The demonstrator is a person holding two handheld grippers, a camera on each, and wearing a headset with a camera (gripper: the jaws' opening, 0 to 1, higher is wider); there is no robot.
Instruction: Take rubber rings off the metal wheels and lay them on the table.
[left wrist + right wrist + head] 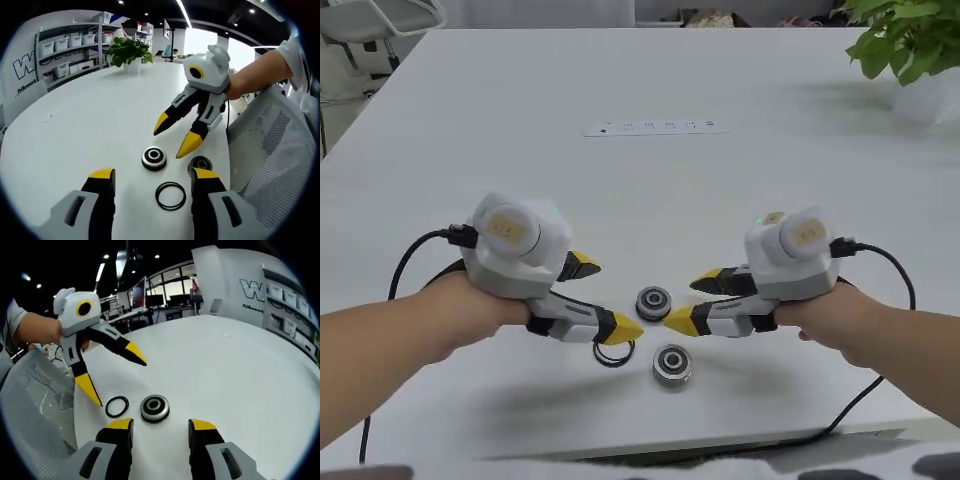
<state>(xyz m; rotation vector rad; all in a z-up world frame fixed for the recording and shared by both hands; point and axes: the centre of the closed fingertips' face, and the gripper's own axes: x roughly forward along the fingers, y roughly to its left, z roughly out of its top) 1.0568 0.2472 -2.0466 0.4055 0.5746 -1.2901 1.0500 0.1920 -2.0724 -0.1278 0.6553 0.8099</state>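
Note:
Two small metal wheels lie near the table's front edge: one (653, 302) between the two grippers, the other (672, 364) closer to me. A loose black rubber ring (613, 365) lies flat on the table just left of the nearer wheel, under the left gripper's lower tip. My left gripper (605, 297) is open and empty; its own view has the ring (170, 182) and a wheel (154, 157) just ahead of its jaws. My right gripper (688, 302) faces it, open and empty, with a wheel (154, 407) and the ring (117, 397) in front of it.
The white table (650, 200) stretches far ahead. A potted plant (910, 45) stands at the far right corner and a white printed strip (655, 127) lies mid-table. Black cables (405, 265) trail from both grippers. A mesh chair back (270, 150) is behind me.

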